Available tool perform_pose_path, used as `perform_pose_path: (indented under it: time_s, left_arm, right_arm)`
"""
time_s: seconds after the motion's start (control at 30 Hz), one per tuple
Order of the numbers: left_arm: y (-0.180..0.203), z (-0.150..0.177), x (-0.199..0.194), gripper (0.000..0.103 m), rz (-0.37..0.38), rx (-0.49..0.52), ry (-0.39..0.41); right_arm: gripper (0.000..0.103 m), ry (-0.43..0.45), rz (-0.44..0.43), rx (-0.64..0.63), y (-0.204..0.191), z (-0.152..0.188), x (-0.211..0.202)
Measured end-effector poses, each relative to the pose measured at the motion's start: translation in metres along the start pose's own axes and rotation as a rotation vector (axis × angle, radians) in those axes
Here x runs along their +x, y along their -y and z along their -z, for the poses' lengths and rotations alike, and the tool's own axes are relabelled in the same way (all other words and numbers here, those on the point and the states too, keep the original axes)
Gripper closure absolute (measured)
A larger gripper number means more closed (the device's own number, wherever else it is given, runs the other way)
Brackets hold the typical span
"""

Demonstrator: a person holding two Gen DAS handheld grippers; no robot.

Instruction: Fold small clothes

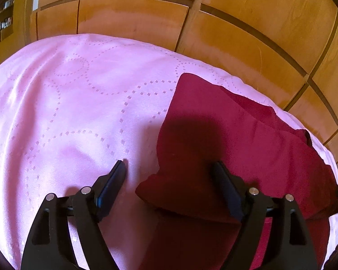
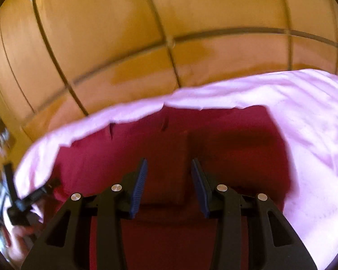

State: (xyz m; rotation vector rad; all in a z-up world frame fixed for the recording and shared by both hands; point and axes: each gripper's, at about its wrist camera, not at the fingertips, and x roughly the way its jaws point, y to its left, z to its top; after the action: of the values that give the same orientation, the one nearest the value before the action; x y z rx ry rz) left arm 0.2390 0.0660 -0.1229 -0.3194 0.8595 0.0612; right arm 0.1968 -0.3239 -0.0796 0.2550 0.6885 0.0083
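Your left gripper (image 1: 169, 168) is spread wide w/ the red cloth (image 1: 225, 135) loose between its jaws, lower right of frame, ready to pinch a fold. Right gripper (image 2: 169, 168) hangs half-open, empty, above the cloth mid-frame on the pink cover (image 1: 67, 112).

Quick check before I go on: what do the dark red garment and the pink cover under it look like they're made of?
Dark red garment: looks like a soft matte knit, possibly cotton; it takes no shine and folds in soft, limp creases. Pink cover: smooth, satin-like quilted fabric, judging by its soft sheen and dotted stitch lines in loops. Exact fibres cannot be told.
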Motion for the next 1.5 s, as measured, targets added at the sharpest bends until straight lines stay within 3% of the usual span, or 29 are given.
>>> perform_pose_path:
  time_s: [0.07,0.17,0.27,0.37,0.47,0.57,0.63,0.77,0.83,0.9,1.0,1.23,1.37,1.5]
  left_arm:
    - [-0.001,0.000,0.001,0.023,0.003,-0.002,-0.002]
    - [-0.003,-0.001,0.003,0.022,0.014,-0.008,-0.004]
    - [0.000,0.000,0.004,0.018,0.011,0.006,-0.006]
    - [0.003,0.000,0.006,0.017,-0.006,0.024,-0.011]
    - [0.000,0.000,0.004,0.018,0.004,0.012,-0.006]
    - [-0.002,0.000,0.003,0.021,-0.007,0.003,0.000]
    - [-0.001,0.001,0.007,0.021,-0.020,0.007,-0.003]
    - [0.001,-0.004,0.013,0.018,-0.014,0.004,-0.018]
    - [0.000,-0.005,0.012,0.011,0.026,0.009,-0.030]
    - [-0.008,-0.007,0.006,0.010,0.094,-0.013,-0.038]
    - [-0.020,-0.001,-0.014,0.010,0.156,-0.010,-0.070]
    - [-0.039,0.061,-0.079,0.012,0.353,0.202,-0.151]
    - [-0.058,0.096,-0.112,0.025,0.431,0.278,-0.168]
    - [-0.078,0.115,-0.132,0.039,0.528,0.234,-0.201]
  right_arm:
    - [0.062,-0.026,0.065,0.060,0.008,0.003,0.004]
    - [0.062,-0.001,0.164,0.276,0.049,0.020,-0.019]
    - [0.062,0.073,0.207,0.305,0.062,0.035,-0.049]
    - [0.062,0.146,0.091,0.190,0.043,0.029,-0.062]
    - [0.062,0.105,-0.027,0.038,0.008,0.010,-0.035]
    - [0.065,0.005,-0.026,0.003,0.002,0.004,0.000]
    - [0.065,-0.086,0.084,0.009,0.012,0.009,0.033]
    - [0.065,-0.048,-0.014,0.139,0.040,0.018,0.031]
    - [0.058,-0.031,-0.031,0.153,0.042,0.023,0.013]
    - [0.040,-0.009,-0.062,0.176,0.053,0.034,-0.015]
    - [0.039,0.000,-0.112,0.184,0.071,0.054,-0.055]
    - [0.039,-0.091,-0.238,0.298,0.132,0.108,-0.121]
    - [0.040,-0.135,-0.290,0.353,0.152,0.143,-0.139]
    - [0.040,-0.144,-0.373,0.386,0.153,0.167,-0.150]
